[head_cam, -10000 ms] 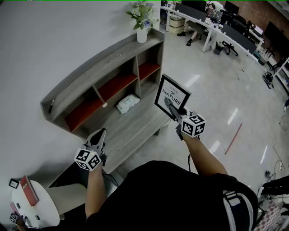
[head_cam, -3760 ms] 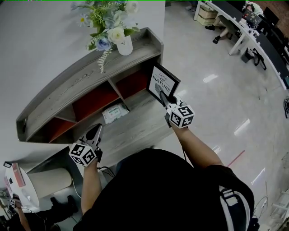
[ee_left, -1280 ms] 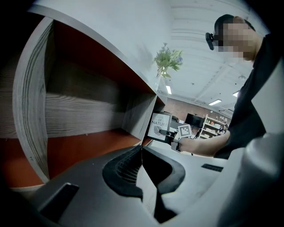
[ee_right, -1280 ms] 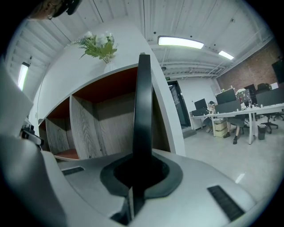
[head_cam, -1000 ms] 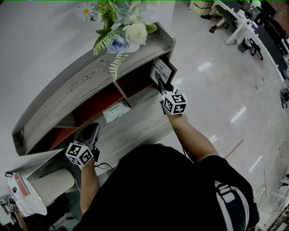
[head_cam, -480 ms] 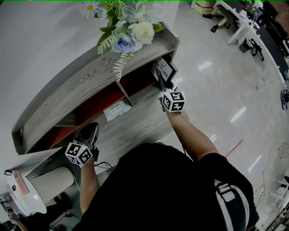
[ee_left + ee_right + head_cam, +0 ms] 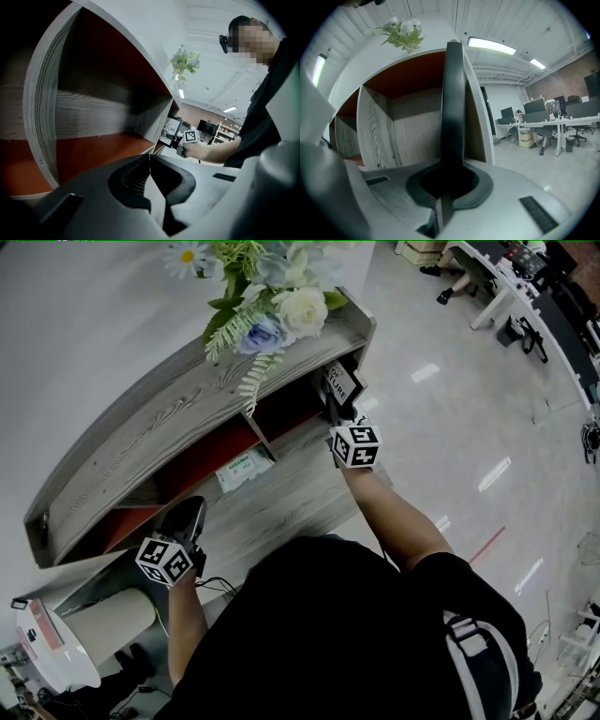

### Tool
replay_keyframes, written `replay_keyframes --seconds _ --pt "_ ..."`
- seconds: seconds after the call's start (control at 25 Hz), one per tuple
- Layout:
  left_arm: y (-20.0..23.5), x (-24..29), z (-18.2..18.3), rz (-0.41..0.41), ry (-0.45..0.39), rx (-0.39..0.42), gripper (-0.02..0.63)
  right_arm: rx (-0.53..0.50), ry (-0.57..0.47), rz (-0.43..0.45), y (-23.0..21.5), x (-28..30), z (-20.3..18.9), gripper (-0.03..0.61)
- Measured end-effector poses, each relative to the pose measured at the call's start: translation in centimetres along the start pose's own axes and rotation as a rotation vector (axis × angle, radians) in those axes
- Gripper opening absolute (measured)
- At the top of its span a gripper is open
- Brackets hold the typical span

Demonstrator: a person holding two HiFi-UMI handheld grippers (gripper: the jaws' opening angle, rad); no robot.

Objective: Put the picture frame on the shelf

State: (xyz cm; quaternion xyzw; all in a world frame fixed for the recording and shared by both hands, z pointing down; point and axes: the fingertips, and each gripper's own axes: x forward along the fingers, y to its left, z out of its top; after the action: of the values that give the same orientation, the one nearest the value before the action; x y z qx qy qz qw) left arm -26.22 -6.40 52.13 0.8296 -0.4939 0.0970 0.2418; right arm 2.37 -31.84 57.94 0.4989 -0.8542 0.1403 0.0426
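Where the grey wood-grain shelf (image 7: 159,418) stands on a glossy pale floor (image 7: 441,446), office desks (image 7: 497,292) fill the far corner. The picture frame (image 7: 339,382), print reading "NATURE", is clamped upright in the right gripper (image 7: 332,405) at the mouth of the right-end compartment. The middle compartment holds a white packet (image 7: 242,468), and flowers (image 7: 267,296) sit on top. The left gripper (image 7: 190,514) is closed and empty.

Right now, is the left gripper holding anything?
No, the left gripper is shut with nothing between its jaws.
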Motion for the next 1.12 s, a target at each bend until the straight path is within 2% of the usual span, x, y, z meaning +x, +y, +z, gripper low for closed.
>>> replay_keyframes --seconds 1.12 --pt "0.6 -0.2 -2.1 0.020 0.028 -0.057 0.021 0.030 0.001 -0.008 0.0 3.4 0.7 0.023"
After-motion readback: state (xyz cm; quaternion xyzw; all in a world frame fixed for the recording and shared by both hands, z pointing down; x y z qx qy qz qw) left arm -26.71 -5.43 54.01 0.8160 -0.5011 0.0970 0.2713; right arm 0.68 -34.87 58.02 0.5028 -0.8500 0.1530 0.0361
